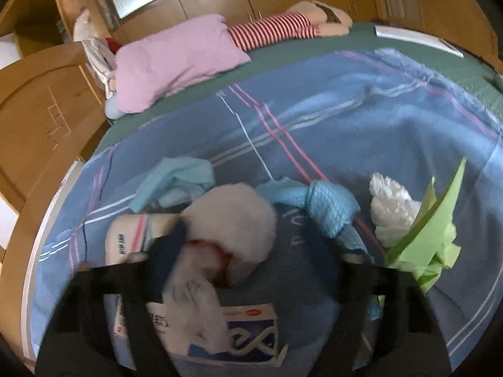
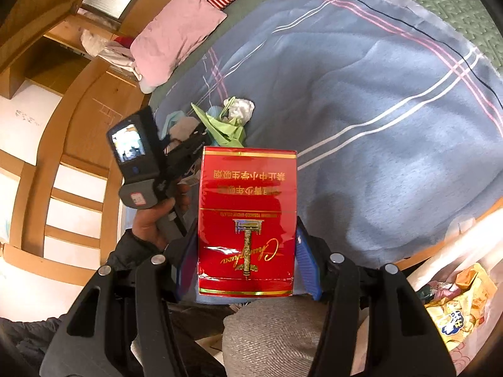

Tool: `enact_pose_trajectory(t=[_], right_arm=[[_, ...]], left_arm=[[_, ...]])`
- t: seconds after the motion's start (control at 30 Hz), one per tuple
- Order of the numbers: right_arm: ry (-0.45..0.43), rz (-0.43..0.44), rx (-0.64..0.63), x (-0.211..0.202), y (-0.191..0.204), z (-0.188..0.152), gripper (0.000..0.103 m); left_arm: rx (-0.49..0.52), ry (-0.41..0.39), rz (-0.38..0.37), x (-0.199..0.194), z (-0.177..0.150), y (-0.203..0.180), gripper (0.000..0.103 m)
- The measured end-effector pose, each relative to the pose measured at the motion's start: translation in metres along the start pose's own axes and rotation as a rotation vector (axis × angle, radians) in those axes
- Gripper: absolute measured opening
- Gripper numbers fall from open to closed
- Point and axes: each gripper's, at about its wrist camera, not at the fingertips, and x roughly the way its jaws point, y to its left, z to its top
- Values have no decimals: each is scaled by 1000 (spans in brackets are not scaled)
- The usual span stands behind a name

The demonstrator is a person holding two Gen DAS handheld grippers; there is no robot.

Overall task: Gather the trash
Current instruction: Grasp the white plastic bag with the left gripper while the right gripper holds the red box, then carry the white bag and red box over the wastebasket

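Observation:
My right gripper (image 2: 246,251) is shut on a red cigarette pack (image 2: 247,220), held above the bed's near edge; its blue pads (image 2: 306,260) press the pack's sides. My left gripper (image 1: 248,257) hangs over a litter pile on the blue blanket (image 1: 345,132) with its jaws wide apart. Between them lie a white crumpled wad (image 1: 232,216) and a blue-white box (image 1: 239,336). A white tissue (image 1: 389,210), green paper (image 1: 430,235), a light blue knotted cloth (image 1: 330,204) and a small packet (image 1: 129,235) lie around. The left gripper also shows in the right wrist view (image 2: 176,147).
A pink pillow (image 1: 176,62) and a striped plush doll (image 1: 283,28) lie at the bed's head. A wooden headboard and cabinets (image 1: 41,110) stand on the left. A bag with snack wrappers (image 2: 456,308) sits at lower right beside the bed.

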Motion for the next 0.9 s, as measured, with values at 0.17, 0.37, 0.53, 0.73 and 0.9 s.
enact_pose_trajectory(t=[0.17,0.37,0.53,0.73,0.9], right_arm=[[-10,5,19,-7,-7,-4,56],[-31,10,13,-17,-4,-9,56],[-98,-3,-16,-33,8,-16,56],[-206,-59,-78,-69,27,-36,56],[-312,-104,-77,-116,26,-68,56]], left_arm=[[-15,33,-24,1,-5,9,17],[-88,-28,-23,-44,-5,42,13],[-128,-114,-19,-116,-8,60,13],[-110,-195,-68,-197,-11,51,13],[-74,-250,-155,-265,-20,15,13]])
